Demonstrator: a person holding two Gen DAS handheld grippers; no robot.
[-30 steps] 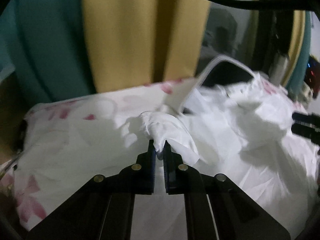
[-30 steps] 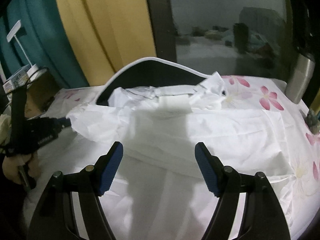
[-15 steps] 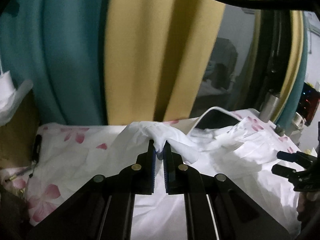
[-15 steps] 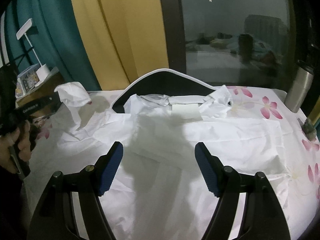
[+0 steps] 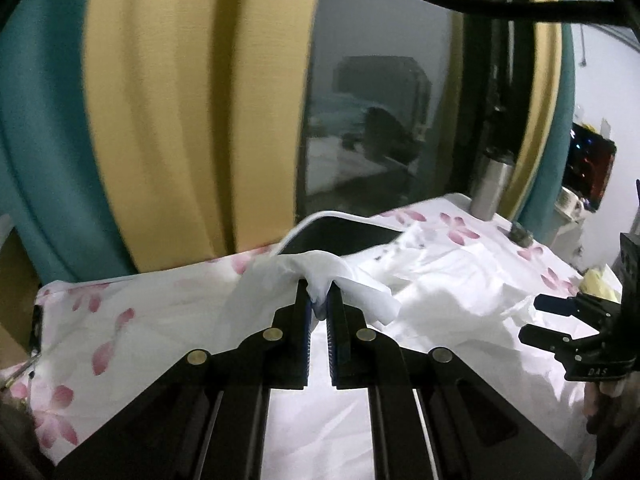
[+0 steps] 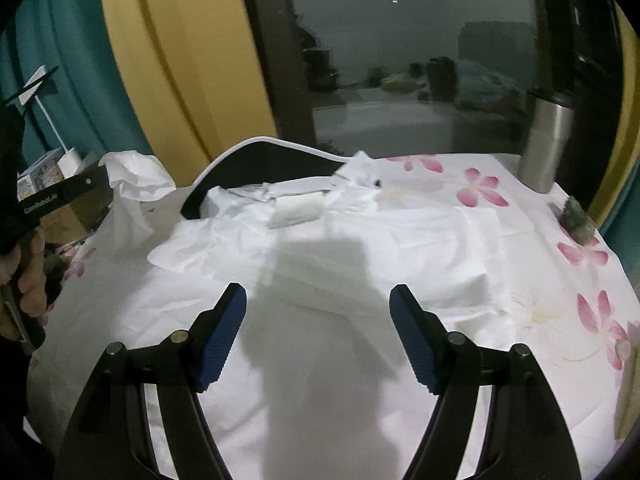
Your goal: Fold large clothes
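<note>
White garment [image 6: 360, 240], spread on the surface, had its ten-o'clock corner lifted higher by the pinching left claw [image 5: 318, 308], starting a fold, while the right claw [image 6: 318, 312] hovered spread.

a white cloth with pink flowers [image 6: 480, 190] covers the table; a steel tumbler [image 6: 546, 146] stands at its far right corner; yellow curtain [image 5: 192, 112] and teal curtain [image 5: 40, 140] hang behind; a dark window [image 6: 400, 60] reflects the room.
</note>
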